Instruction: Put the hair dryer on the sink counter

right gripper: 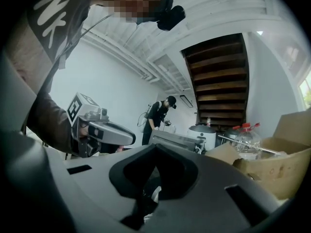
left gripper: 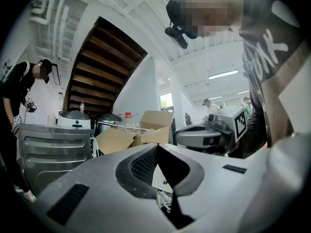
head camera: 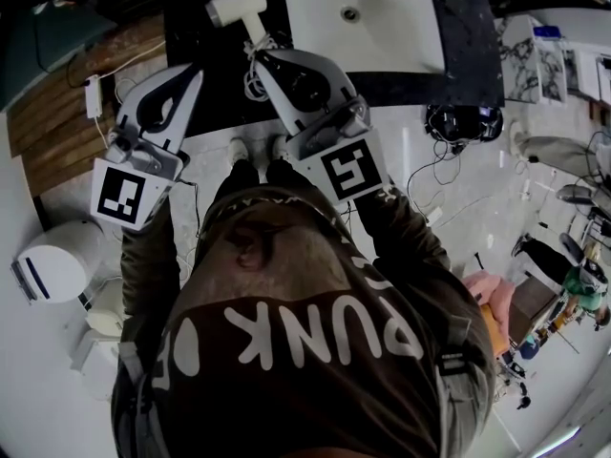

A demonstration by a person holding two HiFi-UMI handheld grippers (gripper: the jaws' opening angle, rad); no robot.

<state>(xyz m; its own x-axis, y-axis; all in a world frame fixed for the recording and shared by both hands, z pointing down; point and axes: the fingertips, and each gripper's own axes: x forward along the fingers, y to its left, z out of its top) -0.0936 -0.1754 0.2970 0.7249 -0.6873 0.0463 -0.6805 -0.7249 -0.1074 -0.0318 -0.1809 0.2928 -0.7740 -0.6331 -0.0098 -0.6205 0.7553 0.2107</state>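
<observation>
A white hair dryer [head camera: 239, 6] lies on the dark sink counter [head camera: 468, 55], left of the white basin [head camera: 410, 27], handle pointing toward me. Its white cord [head camera: 254, 82] is bunched at the counter's front edge. My right gripper [head camera: 262, 57] has its tips at the end of the handle, over the cord; the jaws are together, and I cannot tell if the cord is pinched. My left gripper [head camera: 196, 70] hangs to the left near the counter edge, jaws together and empty. Both gripper views show closed jaws, the left gripper [left gripper: 158, 147] and the right gripper [right gripper: 156, 147].
A white round appliance [head camera: 57, 260] stands on the floor at the left, beside wooden boards [head camera: 57, 132] and a power adapter [head camera: 93, 95]. Black gear with cables [head camera: 465, 122] lies on the floor to the right. Other people stand farther right.
</observation>
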